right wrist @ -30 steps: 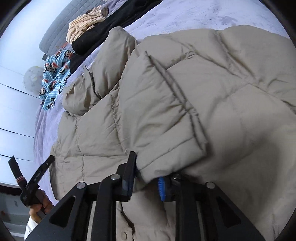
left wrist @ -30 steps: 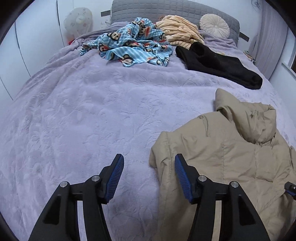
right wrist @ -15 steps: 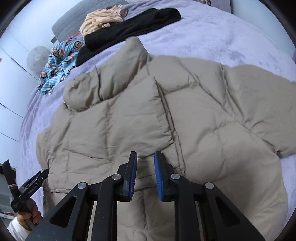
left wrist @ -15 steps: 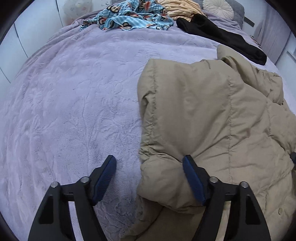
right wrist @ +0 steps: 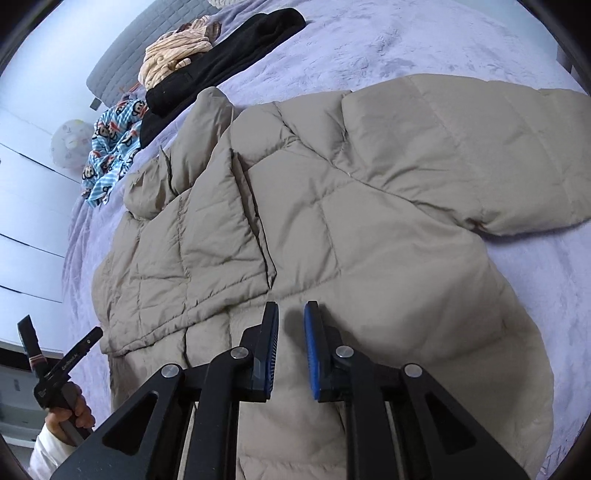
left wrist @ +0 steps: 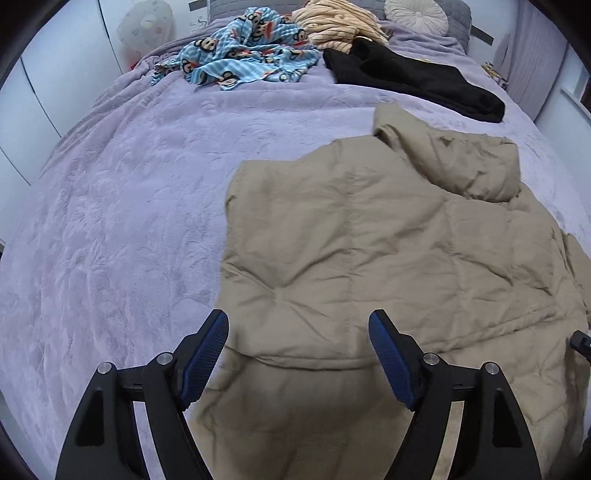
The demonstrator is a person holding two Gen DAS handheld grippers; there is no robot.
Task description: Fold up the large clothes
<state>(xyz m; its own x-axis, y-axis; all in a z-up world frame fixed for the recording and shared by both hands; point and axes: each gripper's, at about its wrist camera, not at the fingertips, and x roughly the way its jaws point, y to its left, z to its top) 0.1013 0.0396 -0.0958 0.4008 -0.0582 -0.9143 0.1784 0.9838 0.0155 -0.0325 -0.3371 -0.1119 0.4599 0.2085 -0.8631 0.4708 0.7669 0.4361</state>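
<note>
A large beige quilted puffer jacket [left wrist: 369,251] lies on the lilac bedspread [left wrist: 110,221]. Its left sleeve is folded over the body [right wrist: 207,251] and its right sleeve [right wrist: 480,155] lies spread out. My left gripper [left wrist: 297,354] is open wide and empty, above the jacket's folded left part. My right gripper [right wrist: 291,343] hovers over the jacket's middle with a narrow gap between its blue pads and nothing in it. The left gripper and the hand holding it also show in the right wrist view [right wrist: 62,373].
At the head of the bed lie a blue monkey-print garment [left wrist: 243,59], a cream striped garment [left wrist: 340,26], a black garment [left wrist: 413,77] and a round cushion [left wrist: 415,14]. White wardrobe doors [left wrist: 37,74] stand on the left.
My right gripper let go of the sleeve end it held, which now lies folded on the jacket's body, and pulled back. My left gripper moved in over the jacket, still open.
</note>
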